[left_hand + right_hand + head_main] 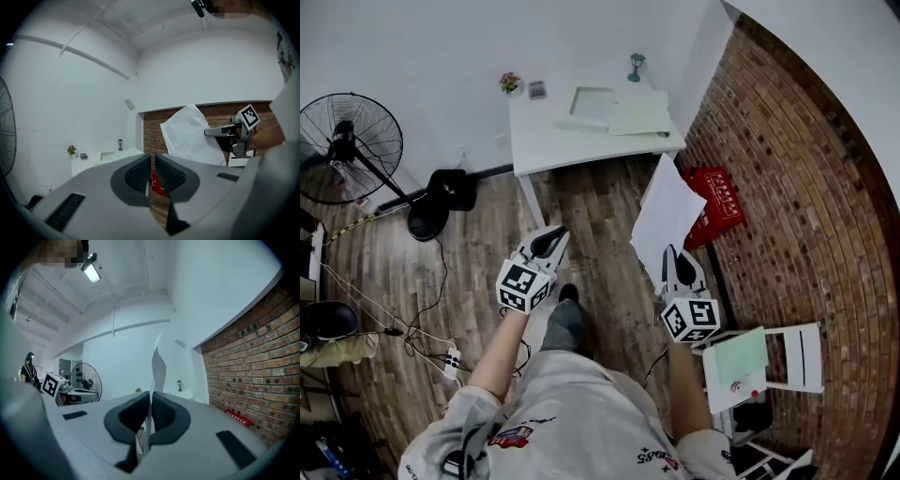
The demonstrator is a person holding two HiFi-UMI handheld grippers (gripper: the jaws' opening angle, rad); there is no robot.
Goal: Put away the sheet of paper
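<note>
The white sheet of paper [667,214] hangs in the air over the wooden floor, pinched at its lower edge by my right gripper [673,255], which is shut on it. In the right gripper view the sheet [158,364] rises edge-on from between the closed pads of the gripper [151,404]. The left gripper view shows the paper [190,136] broadside, with the right gripper [208,133] clamped on it. My left gripper [551,234] is held level to the left of the paper, apart from it, and it [152,164] is shut on nothing.
A white table [581,150] stands ahead against the wall with a flat tray [591,105], a pale green folder [639,114], a small lamp [636,64] and a flower pot [509,82]. A fan [352,136] stands left. A red item [717,202] lies by the brick wall; a white chair [797,356] is at right.
</note>
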